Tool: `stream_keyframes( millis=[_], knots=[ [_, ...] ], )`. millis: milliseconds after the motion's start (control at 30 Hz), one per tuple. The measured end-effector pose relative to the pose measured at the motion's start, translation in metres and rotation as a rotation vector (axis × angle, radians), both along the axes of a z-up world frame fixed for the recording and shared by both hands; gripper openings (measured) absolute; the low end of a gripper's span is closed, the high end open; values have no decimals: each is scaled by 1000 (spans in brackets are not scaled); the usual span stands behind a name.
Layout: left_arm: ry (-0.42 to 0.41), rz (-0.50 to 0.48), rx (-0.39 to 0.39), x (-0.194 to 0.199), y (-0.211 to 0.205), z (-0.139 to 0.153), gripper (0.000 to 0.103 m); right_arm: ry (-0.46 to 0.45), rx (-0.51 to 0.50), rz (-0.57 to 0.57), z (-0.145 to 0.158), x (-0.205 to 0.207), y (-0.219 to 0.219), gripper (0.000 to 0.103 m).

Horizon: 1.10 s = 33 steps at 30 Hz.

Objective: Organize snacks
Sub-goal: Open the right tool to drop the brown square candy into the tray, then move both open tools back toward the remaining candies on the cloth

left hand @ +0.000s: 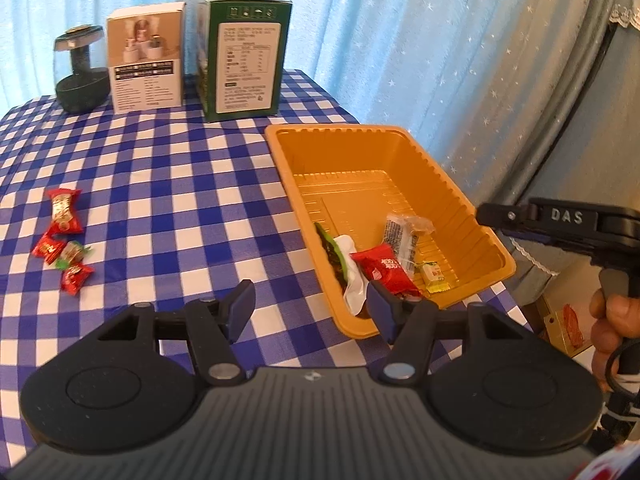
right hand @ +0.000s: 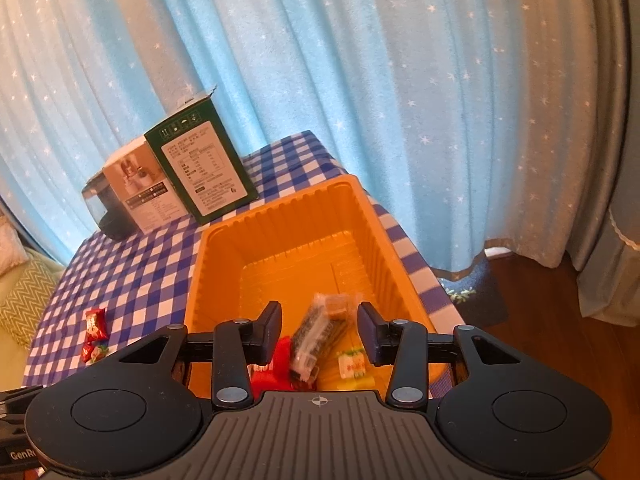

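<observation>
Sorting was well underway on the checked counter (left hand: pixel 160 168): the orange tray (left hand: pixel 400 136) sat at three o'clock in the left wrist view and already carried several snacks. Among them were a red packet (left hand: pixel 384 272), a clear-wrapped bar (left hand: pixel 402 236), a small yellow sweet (left hand: pixel 434 276) and a green-and-white wrapper (left hand: pixel 344 264) leaning on the near wall. A cluster of red candies (left hand: pixel 64 240) waited loose at nine o'clock, well apart from the tray.

The right hand-held gripper (right hand: pixel 319 330) hung over the tray's near end, released, nothing between its pads. The clear-wrapped bar lay just below the gap, so I judged a drop had been completed. The left hand-held gripper (left hand: pixel 310 310) was released too, empty, its right pad over the tray's near corner.

Next, I reckoned, came a trip across to nine o'clock for the loose candies. That called for a low approach and a narrow pinch, since the wrappers looked small and were bunched together, so two might have come up at once.

Hard to make out: the exact count of candies, as they overlapped. The tray's near edge was hidden behind each gripper body. The white box (left hand: pixel 146 60), green box (left hand: pixel 244 60) and dark jar (left hand: pixel 82 68) at twelve o'clock showed no contents.
</observation>
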State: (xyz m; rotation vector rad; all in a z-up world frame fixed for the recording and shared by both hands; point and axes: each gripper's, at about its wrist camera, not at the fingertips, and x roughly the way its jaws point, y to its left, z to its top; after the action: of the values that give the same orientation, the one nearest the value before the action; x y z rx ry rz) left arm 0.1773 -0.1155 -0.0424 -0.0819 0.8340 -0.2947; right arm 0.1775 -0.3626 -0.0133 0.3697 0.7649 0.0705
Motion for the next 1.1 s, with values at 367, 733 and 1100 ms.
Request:
stream_keyframes(
  millis=[367,733,1100],
  knots=[
    [-19,66,-7,-47,34,14,62,31,39,7,9,-70,25,44],
    [-28,142,-3,-95,77,23,66,45,29,68,14,-112,62,47],
    [-40,236,32,-115,122,31,68,46,24,160,16,-122,103,48]
  ],
)
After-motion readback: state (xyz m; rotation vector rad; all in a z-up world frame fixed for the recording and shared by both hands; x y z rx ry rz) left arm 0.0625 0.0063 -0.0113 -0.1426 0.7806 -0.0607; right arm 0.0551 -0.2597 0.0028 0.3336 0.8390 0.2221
